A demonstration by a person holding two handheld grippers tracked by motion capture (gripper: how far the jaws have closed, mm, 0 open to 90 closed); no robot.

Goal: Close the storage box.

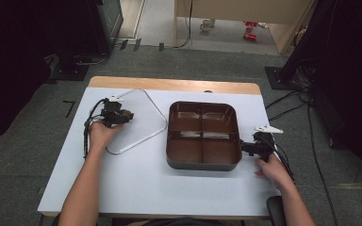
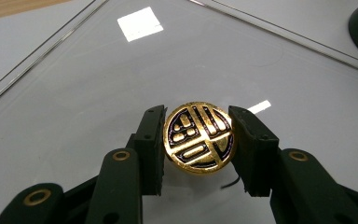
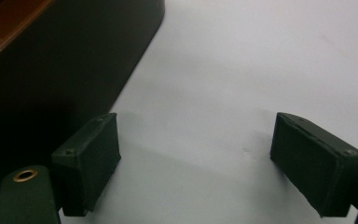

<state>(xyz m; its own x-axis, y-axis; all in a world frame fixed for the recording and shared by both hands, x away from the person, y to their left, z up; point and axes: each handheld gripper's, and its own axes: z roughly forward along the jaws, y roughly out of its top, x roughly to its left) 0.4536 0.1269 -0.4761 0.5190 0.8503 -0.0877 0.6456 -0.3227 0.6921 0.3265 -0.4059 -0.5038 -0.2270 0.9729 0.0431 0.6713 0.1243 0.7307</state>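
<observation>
In the left gripper view, the left gripper (image 2: pixel 198 140) has its two black jaws closed on a round gold knob (image 2: pixel 199 138) with a dark pattern of bars on its face; one jaw presses on each side of the knob, which sits a little below the centre of the frame. The knob stands on a transparent lid (image 2: pixel 98 84), a flat clear sheet with a thin metal rim, and bright reflections of lamps lie on the sheet in the upper part of the frame. In the high view, the left gripper (image 1: pixel 122 115) is in the left half of the frame, held by the left hand (image 1: pixel 102 133), and the clear lid (image 1: pixel 143 123) lies flat on the white bench (image 1: pixel 136 183) with its rim drawn as a rounded outline. To the right of the lid, apart from it, sits a brown tray (image 1: pixel 202 162) with four compartments, near the centre of the frame. The right gripper (image 1: pixel 245 148) is at the right side of this tray, just beside its wall, held by the right hand (image 1: pixel 273 170). In the right gripper view, the right gripper (image 3: pixel 196 154) has its jaws wide apart over the bare white bench (image 3: pixel 242 70), with nothing between them, and the dark wall of the tray (image 3: pixel 74 60) takes the upper left of the frame.
</observation>
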